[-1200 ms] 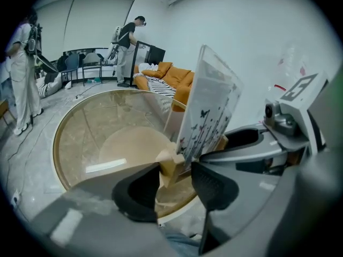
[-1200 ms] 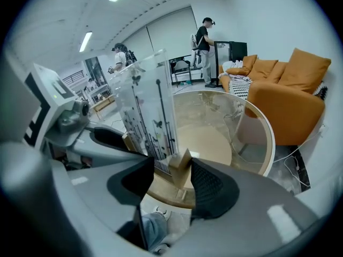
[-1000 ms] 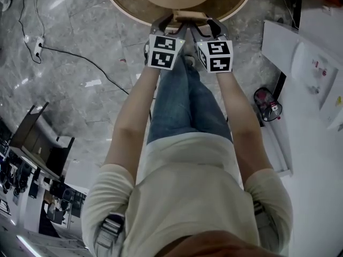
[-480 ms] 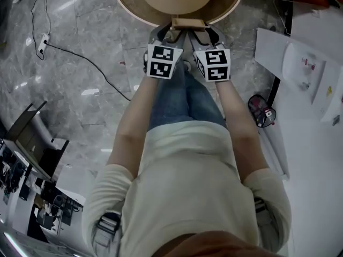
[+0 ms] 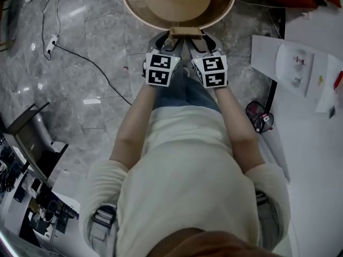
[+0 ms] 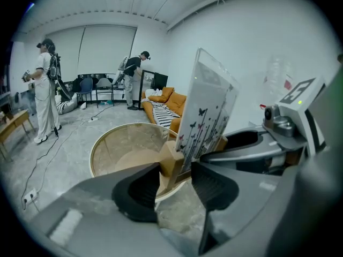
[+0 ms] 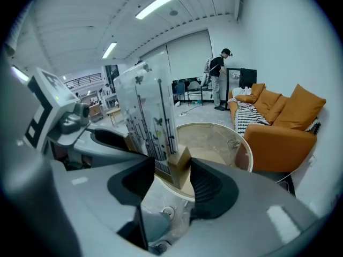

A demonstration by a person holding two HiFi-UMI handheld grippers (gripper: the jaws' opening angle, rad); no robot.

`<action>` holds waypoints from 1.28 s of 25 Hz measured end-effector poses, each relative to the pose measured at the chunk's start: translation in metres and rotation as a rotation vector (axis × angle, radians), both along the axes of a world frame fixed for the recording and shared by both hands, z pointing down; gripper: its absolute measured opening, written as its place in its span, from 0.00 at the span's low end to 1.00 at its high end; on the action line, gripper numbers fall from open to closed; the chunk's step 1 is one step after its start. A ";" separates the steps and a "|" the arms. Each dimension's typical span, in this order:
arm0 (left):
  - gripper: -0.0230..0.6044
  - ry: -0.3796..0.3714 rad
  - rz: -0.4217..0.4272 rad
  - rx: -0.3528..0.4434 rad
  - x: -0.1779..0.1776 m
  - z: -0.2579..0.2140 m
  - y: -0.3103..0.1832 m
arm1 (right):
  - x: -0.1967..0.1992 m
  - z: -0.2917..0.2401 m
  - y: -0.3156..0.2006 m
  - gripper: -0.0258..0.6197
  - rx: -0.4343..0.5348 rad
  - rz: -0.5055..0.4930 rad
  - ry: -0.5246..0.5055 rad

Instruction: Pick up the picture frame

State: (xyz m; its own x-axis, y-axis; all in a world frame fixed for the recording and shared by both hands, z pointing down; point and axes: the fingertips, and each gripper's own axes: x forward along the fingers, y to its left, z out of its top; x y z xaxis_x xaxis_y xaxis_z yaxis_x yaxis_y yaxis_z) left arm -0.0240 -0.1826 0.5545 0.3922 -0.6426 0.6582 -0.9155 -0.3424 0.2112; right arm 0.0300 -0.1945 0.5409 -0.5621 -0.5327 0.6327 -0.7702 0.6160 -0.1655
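The picture frame (image 6: 206, 106) is a clear upright panel printed with butterflies and stems, set in a wooden base (image 6: 171, 162). Both grippers hold it in the air above the round wooden table (image 5: 229, 7). My left gripper (image 6: 177, 183) is shut on the left end of the base. My right gripper (image 7: 172, 183) is shut on the other end, a wooden block (image 7: 179, 167), with the panel (image 7: 147, 111) rising beside it. In the head view the two grippers (image 5: 170, 40) (image 5: 199, 40) stand side by side with the base (image 5: 186, 33) between them.
The round table (image 6: 107, 143) stands on grey marble floor. To the right is a white table with papers (image 5: 305, 68). A cable and power strip (image 5: 52, 43) lie at the left, a small pink and black object (image 5: 260, 118) at the right. An orange sofa (image 7: 289, 116) and people (image 6: 45, 90) are beyond.
Both grippers have risen together with the picture frame between them. The round table looks smaller and farther below than a second ago.
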 end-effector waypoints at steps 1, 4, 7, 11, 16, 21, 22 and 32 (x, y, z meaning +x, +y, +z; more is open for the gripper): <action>0.33 0.000 -0.006 0.007 0.000 -0.007 0.003 | 0.000 -0.006 0.003 0.36 0.002 -0.003 -0.005; 0.33 0.006 -0.022 0.031 0.002 -0.027 0.011 | 0.002 -0.025 0.013 0.36 0.019 -0.014 -0.013; 0.33 0.007 -0.029 0.051 0.004 -0.046 0.019 | 0.003 -0.043 0.021 0.36 0.042 -0.027 -0.009; 0.33 0.006 -0.041 0.069 0.005 -0.070 0.032 | 0.005 -0.066 0.034 0.36 0.070 -0.042 -0.016; 0.33 0.005 -0.062 0.092 0.007 -0.096 0.046 | 0.008 -0.091 0.047 0.36 0.097 -0.055 -0.026; 0.33 0.001 -0.063 0.110 0.012 -0.111 0.063 | 0.012 -0.109 0.063 0.35 0.113 -0.064 -0.042; 0.33 0.000 -0.062 0.116 0.013 -0.114 0.065 | 0.013 -0.112 0.065 0.35 0.117 -0.063 -0.046; 0.33 0.001 -0.071 0.134 0.017 -0.126 0.083 | 0.017 -0.124 0.082 0.34 0.151 -0.094 -0.047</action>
